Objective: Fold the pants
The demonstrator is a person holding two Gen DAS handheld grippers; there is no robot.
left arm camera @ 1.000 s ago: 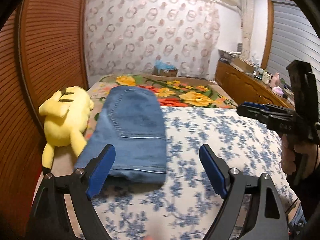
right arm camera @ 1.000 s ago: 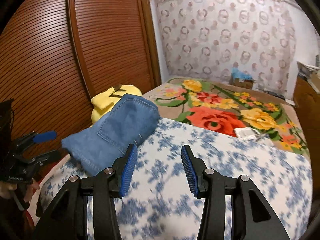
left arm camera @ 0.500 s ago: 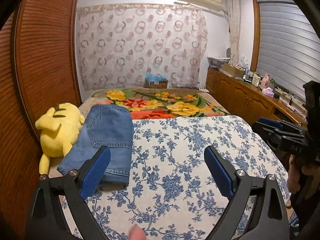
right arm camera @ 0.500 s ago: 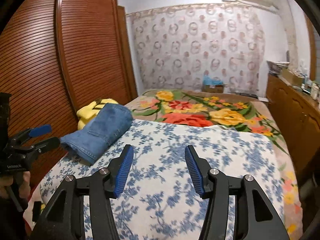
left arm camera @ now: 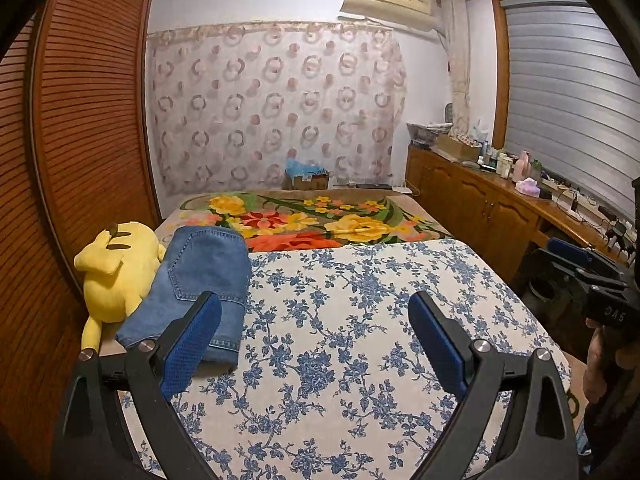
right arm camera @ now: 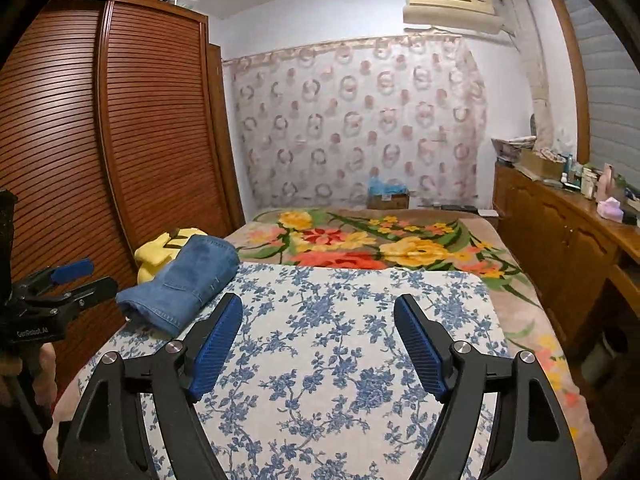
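Left wrist view shows the folded jeans (left arm camera: 200, 284) at the bed's (left arm camera: 360, 320) far left, beside a yellow plush (left arm camera: 116, 268). Both grippers, left (left arm camera: 316, 344) and right (right arm camera: 318, 344), gape wide, empty. Denim looks heavy, limp; pinch its near hem.

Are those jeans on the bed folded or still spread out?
Folded. The jeans lie as a compact, layered bundle beside the yellow plush toy; neither gripper touches them.
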